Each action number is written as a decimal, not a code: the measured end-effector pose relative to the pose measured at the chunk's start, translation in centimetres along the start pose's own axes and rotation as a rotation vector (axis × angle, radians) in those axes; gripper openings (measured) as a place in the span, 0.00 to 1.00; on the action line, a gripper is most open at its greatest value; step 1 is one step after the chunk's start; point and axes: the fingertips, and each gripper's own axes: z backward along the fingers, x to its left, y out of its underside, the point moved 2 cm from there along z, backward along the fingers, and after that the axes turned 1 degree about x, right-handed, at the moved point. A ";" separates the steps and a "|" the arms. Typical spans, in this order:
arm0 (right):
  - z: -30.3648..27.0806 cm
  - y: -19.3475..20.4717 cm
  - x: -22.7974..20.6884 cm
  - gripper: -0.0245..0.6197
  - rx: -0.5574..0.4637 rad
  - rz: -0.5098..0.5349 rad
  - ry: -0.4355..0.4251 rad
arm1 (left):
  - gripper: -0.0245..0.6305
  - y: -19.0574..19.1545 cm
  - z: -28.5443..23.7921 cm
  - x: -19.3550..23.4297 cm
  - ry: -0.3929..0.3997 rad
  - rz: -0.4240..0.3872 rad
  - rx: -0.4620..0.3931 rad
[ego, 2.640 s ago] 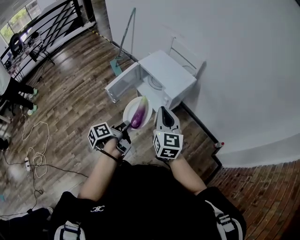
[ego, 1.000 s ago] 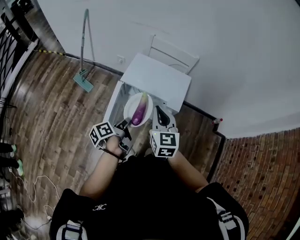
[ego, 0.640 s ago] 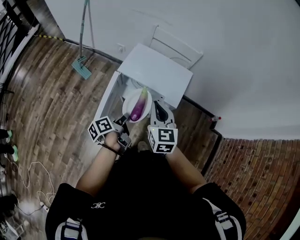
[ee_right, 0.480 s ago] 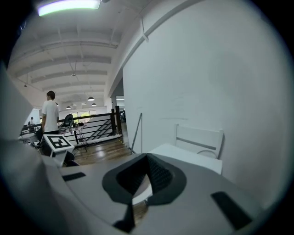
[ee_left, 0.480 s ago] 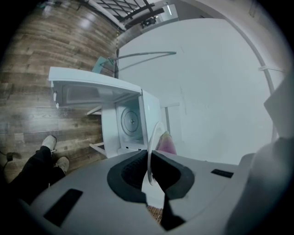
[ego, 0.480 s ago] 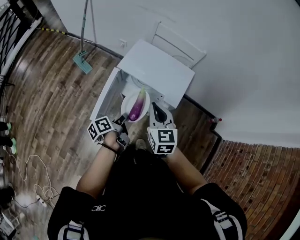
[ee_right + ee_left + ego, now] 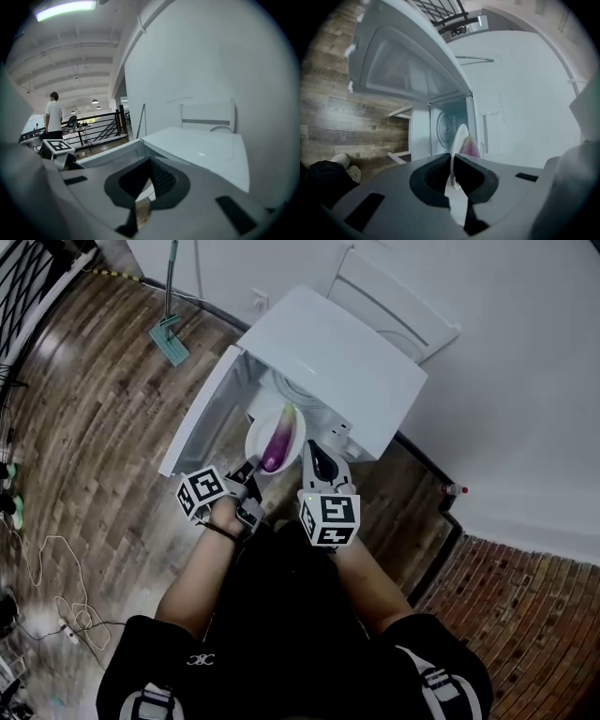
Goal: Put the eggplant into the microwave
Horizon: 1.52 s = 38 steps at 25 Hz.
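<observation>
A purple eggplant (image 7: 277, 443) lies on a white plate (image 7: 286, 423). My left gripper (image 7: 250, 470) is shut on the plate's near rim and holds it level at the mouth of the white microwave (image 7: 337, 362), which stands on the floor with its door (image 7: 199, 413) swung open to the left. In the left gripper view the plate (image 7: 458, 138) shows edge-on between the pads, with the eggplant (image 7: 471, 147) on it and the turntable (image 7: 443, 127) behind. My right gripper (image 7: 319, 450) is shut and empty, just right of the plate, and points over the microwave top (image 7: 201, 150).
A white chair (image 7: 394, 296) stands against the wall behind the microwave. A mop (image 7: 171, 329) leans at the far left. Cables (image 7: 56, 587) lie on the wood floor at left. A small red-capped object (image 7: 457, 490) sits by the wall at right. A person (image 7: 53, 117) stands far off by a railing.
Both grippers have come down and forward toward the microwave. The plate with the eggplant has gone from above the microwave's front to its open mouth. Neither grip has changed.
</observation>
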 end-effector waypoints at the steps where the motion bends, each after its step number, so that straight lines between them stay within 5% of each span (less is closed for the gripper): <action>1: -1.1 1.3 -0.4 0.05 -0.015 -0.002 0.008 | 0.07 -0.5 -1.2 1.1 0.012 -0.009 -0.006; 10: -9.6 12.6 -4.3 0.05 -0.157 -0.027 0.076 | 0.07 -4.8 -12.0 8.8 0.082 -0.031 -0.036; 16: -11.9 16.5 -4.9 0.05 -0.189 -0.064 0.062 | 0.07 -6.7 -15.9 8.4 0.156 -0.068 -0.025; 38: -9.9 17.2 -5.7 0.05 -0.165 -0.012 0.101 | 0.07 -9.6 -26.6 3.6 0.026 -0.220 0.067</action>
